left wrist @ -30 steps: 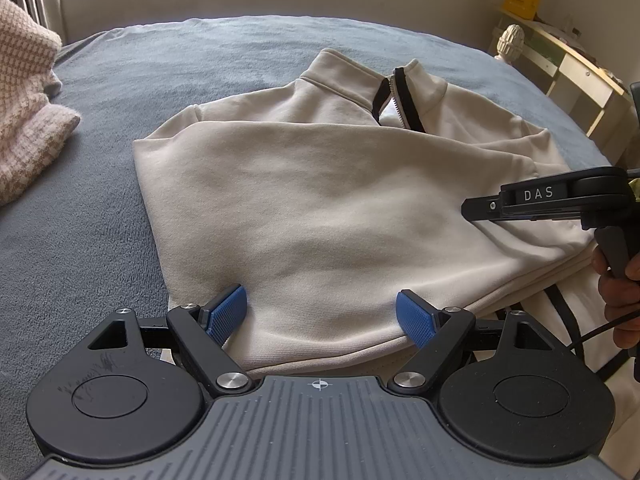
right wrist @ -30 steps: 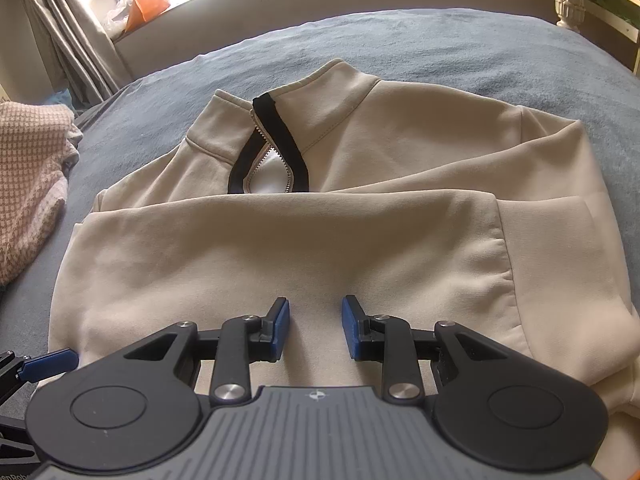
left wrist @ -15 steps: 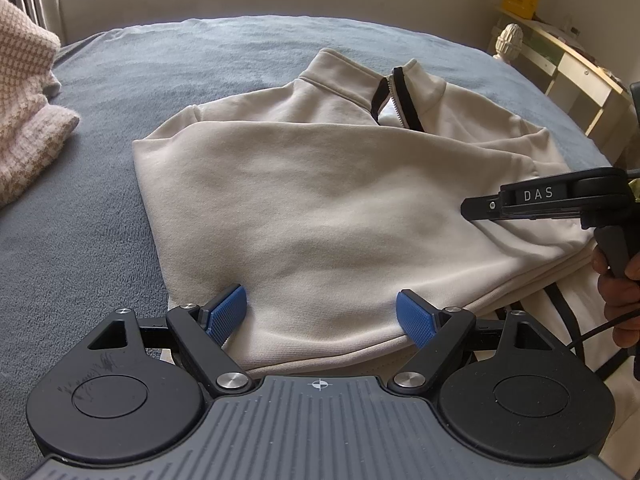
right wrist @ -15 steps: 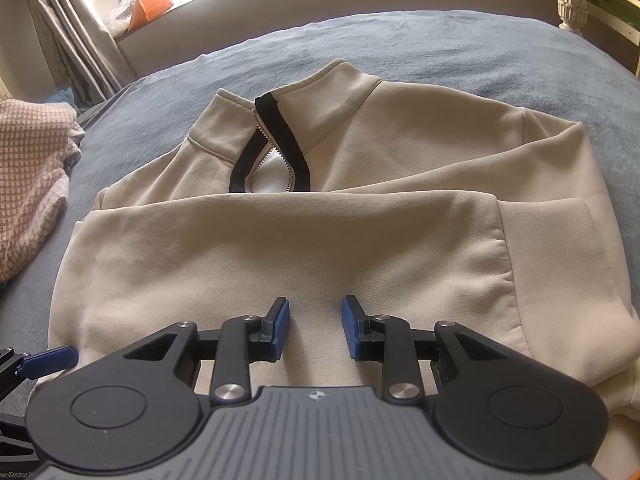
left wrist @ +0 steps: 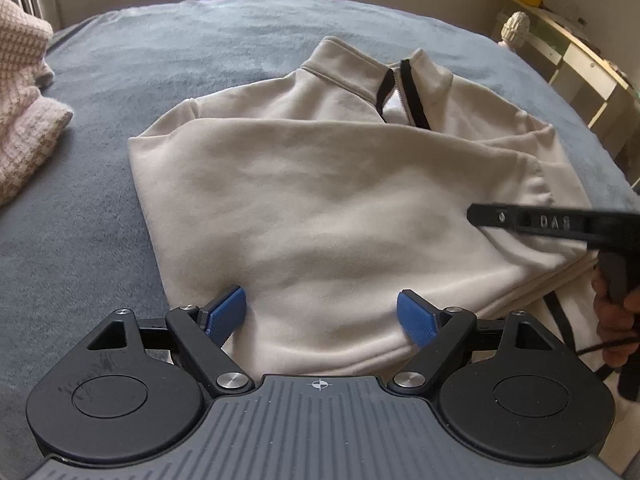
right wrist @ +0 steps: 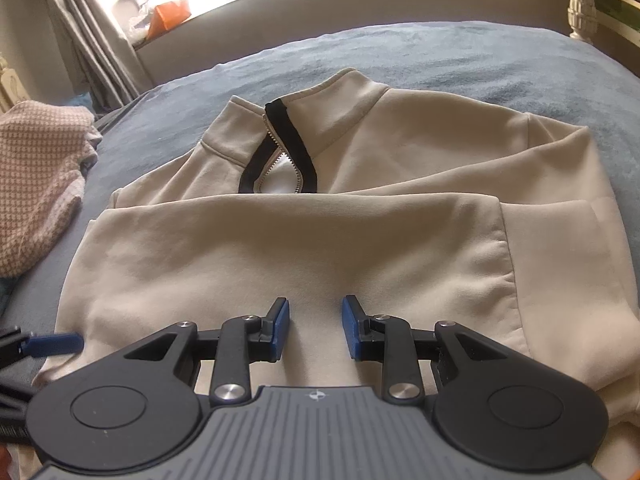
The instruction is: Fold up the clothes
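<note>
Left gripper [left wrist: 320, 316] low in the frame, blue pads spread wide, empty, poised over the near edge of a cream sweatshirt [left wrist: 320, 208]. Right gripper [right wrist: 314, 330] likewise low centre in its own view, pads parted by a narrower gap, clamping nothing, hovering over the same near edge; seen side-on at the right edge of the left view, gripped by a hand [left wrist: 616, 312]. Sweatshirt spread mid-frame on a grey-blue bedcover [left wrist: 140, 52], lower part doubled up over the chest, fold edge just below the black-trimmed zip collar [right wrist: 280, 156], sleeves tucked along the right side. Striped fabric [left wrist: 568, 320] peeking out beneath at lower right. Pink knitted garment [right wrist: 36, 184] heaped at the left edge.

Half-folded at least; whether for another fold or already done, unclear from this view. For any further fold: pinch all layers at the near edge together, both sides level, lift evenly, lay straight, keep the sleeves from slipping out.
</note>
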Motion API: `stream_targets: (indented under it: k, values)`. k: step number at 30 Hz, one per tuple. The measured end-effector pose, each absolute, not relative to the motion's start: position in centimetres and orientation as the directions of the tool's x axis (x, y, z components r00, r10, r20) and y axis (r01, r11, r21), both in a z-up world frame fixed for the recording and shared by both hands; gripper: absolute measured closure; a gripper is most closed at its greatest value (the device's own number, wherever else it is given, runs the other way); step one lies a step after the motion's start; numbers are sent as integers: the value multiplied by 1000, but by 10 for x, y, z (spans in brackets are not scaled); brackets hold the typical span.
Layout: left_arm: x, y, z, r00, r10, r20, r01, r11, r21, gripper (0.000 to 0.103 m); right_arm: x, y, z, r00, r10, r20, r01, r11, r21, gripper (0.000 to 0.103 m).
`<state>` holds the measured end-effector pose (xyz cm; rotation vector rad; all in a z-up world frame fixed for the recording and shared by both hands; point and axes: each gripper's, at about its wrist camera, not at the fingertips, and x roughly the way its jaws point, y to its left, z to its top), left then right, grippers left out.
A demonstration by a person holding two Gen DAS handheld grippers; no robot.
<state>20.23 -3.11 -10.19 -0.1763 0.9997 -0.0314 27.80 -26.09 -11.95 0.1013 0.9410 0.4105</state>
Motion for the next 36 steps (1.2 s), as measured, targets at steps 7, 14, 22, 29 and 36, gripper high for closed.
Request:
stream_targets:
  k: [7,14,22,29,36]
  values:
    - [263,-6,-89,569,-171,-804,-74,964,-257,20,289,-261,-103,478,414,-775,-340,901,272,68]
    - [328,19,-77,605,-233,-762,-87,931,-354,19,347,-271,-58,521,508,-686,-312,861,401,65]
    - [412,40,-97,588,-303,-750,-250,813,-525,19,470,-271,-67,503,511,-698,-150,846,511,59]
    - [446,23,-104,562,-268,-783,-270,835,-480,24,533,-260,-107,401,503,-766,-24,841,540,53]
    - [459,-3,-104,547,-184,-817,-210,914,-346,59,540,-257,-114,357,479,-802,-24,863,505,53]
